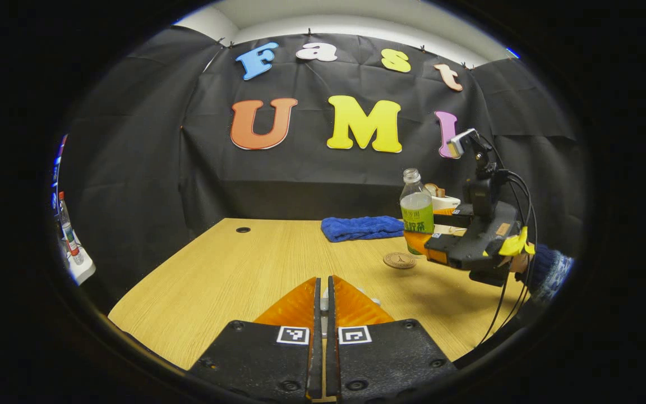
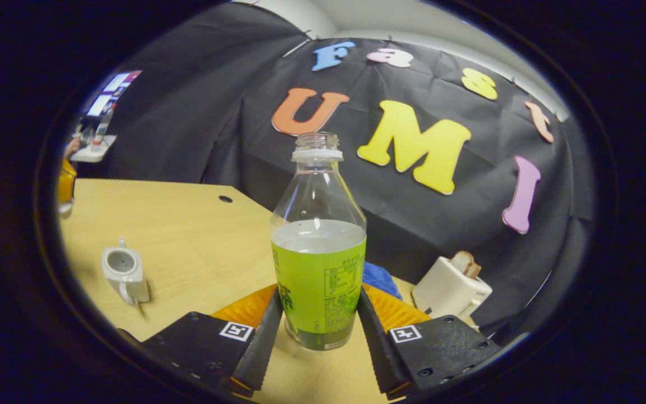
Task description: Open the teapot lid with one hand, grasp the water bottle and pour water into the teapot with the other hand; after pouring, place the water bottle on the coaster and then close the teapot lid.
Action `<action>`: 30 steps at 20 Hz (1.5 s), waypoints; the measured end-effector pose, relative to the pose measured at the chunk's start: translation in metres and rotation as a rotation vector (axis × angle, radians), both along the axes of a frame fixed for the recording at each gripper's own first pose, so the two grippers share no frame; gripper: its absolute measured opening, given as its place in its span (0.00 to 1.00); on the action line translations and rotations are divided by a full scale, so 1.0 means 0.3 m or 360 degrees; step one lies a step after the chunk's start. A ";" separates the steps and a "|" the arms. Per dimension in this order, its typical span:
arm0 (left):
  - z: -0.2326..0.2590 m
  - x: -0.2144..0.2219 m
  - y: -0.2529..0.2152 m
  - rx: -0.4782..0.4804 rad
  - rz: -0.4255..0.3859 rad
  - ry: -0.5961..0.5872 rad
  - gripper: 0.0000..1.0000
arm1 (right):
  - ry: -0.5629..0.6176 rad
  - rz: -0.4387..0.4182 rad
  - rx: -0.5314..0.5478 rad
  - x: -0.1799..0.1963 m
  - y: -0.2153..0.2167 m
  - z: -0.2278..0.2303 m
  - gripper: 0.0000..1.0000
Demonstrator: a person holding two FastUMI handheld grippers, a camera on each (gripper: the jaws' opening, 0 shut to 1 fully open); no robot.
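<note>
Teapot (image 2: 124, 272) lid off, right hand-held gripper (image 2: 318, 331) grasping bottle (image 2: 318, 252), left hand-held gripper (image 1: 323, 303) clenched, possibly on lid; coaster (image 1: 399, 260) placement, closing left.

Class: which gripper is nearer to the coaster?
Right. The right gripper, holding the water bottle, hangs just beside the coaster; the left gripper sits farther back.

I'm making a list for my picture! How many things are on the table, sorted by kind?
Water bottle, in the right gripper: 1
Teapot, lid off: 1
Coaster: 1
Blue towel: 1
Toaster with bread: 1
Total: 5
</note>
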State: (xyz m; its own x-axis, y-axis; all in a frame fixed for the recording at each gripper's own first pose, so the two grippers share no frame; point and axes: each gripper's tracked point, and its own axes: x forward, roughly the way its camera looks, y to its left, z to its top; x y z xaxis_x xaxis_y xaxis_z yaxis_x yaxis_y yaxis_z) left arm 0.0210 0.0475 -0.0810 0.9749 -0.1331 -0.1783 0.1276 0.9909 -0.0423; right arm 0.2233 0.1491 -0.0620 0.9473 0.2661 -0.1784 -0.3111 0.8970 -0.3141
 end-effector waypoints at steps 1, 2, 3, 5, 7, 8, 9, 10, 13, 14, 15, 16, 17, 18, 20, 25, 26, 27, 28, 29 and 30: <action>-0.003 0.002 -0.003 0.0015 0.0005 0.0004 0.05 | 0.0060 -0.0016 0.0120 0.016 -0.008 -0.008 0.76; -0.005 -0.001 -0.004 0.0025 0.0012 0.0003 0.05 | 0.0130 -0.0022 0.0249 0.037 -0.017 -0.019 0.74; -0.005 0.000 -0.009 0.0024 0.0013 0.0001 0.05 | 0.0197 -0.0035 0.0378 0.055 -0.022 -0.030 0.74; -0.008 -0.001 -0.010 0.0017 0.0013 -0.0002 0.05 | 0.0265 -0.0109 0.0505 0.086 -0.051 -0.052 0.76; -0.015 0.002 -0.016 0.0023 0.0011 0.0001 0.05 | 0.0237 -0.0176 0.0502 0.127 -0.071 -0.057 0.74; -0.018 0.005 -0.023 0.0028 0.0009 0.0006 0.05 | 0.0244 -0.0176 0.0498 0.144 -0.073 -0.067 0.75; -0.022 0.011 -0.028 0.0035 0.0009 0.0014 0.05 | 0.0253 -0.0167 0.0485 0.156 -0.067 -0.078 0.74; -0.028 0.016 -0.034 0.0045 0.0008 0.0018 0.05 | 0.0263 -0.0156 0.0490 0.160 -0.065 -0.088 0.76; -0.037 0.025 -0.063 0.0074 -0.0006 0.0025 0.05 | 0.0295 -0.0143 0.0523 0.193 -0.050 -0.109 0.74; -0.041 0.027 -0.073 0.0080 -0.0007 0.0033 0.05 | 0.0306 -0.0151 0.0517 0.210 -0.043 -0.125 0.74; -0.049 0.030 -0.085 0.0086 -0.0019 0.0037 0.05 | 0.0315 -0.0166 0.0509 0.223 -0.045 -0.139 0.74; -0.052 0.032 -0.100 0.0100 -0.0034 0.0036 0.05 | 0.0319 -0.0164 0.0509 0.227 -0.044 -0.145 0.77; -0.050 0.031 -0.112 0.0121 -0.0041 0.0031 0.05 | 0.0324 -0.0157 0.0513 0.229 -0.041 -0.146 0.77; -0.045 0.030 -0.119 0.0144 -0.0043 0.0022 0.05 | 0.0329 -0.0150 0.0521 0.226 -0.047 -0.151 0.76; -0.040 0.025 -0.134 0.0163 -0.0053 0.0002 0.05 | 0.0339 -0.0151 0.0538 0.219 -0.062 -0.152 0.85; -0.045 0.033 -0.116 0.0154 -0.0017 0.0005 0.05 | 0.0332 -0.0143 0.0538 0.173 -0.091 -0.120 0.97; -0.045 0.033 -0.112 0.0151 -0.0006 0.0005 0.05 | 0.0327 -0.0143 0.0548 0.156 -0.103 -0.109 0.97; -0.045 0.035 -0.107 0.0147 0.0000 0.0007 0.06 | 0.0317 -0.0140 0.0566 0.134 -0.112 -0.095 0.97; -0.048 0.036 -0.102 0.0141 0.0010 0.0010 0.06 | 0.0306 -0.0133 0.0584 0.113 -0.122 -0.082 0.97; -0.047 0.037 -0.098 0.0134 0.0020 0.0011 0.05 | 0.0291 -0.0141 0.0591 0.083 -0.142 -0.073 0.97; -0.047 0.037 -0.094 0.0124 0.0028 0.0008 0.06 | 0.0256 -0.0166 0.0604 0.051 -0.174 -0.062 0.97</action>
State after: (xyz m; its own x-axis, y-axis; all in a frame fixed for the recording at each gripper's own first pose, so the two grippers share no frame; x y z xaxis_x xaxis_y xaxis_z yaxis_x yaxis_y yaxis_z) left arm 0.0322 0.0192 -0.0950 0.9761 -0.1018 -0.1923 0.1103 0.9933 0.0341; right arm 0.2385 0.0971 -0.0807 0.9408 0.2455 -0.2339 -0.2306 0.9689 0.0897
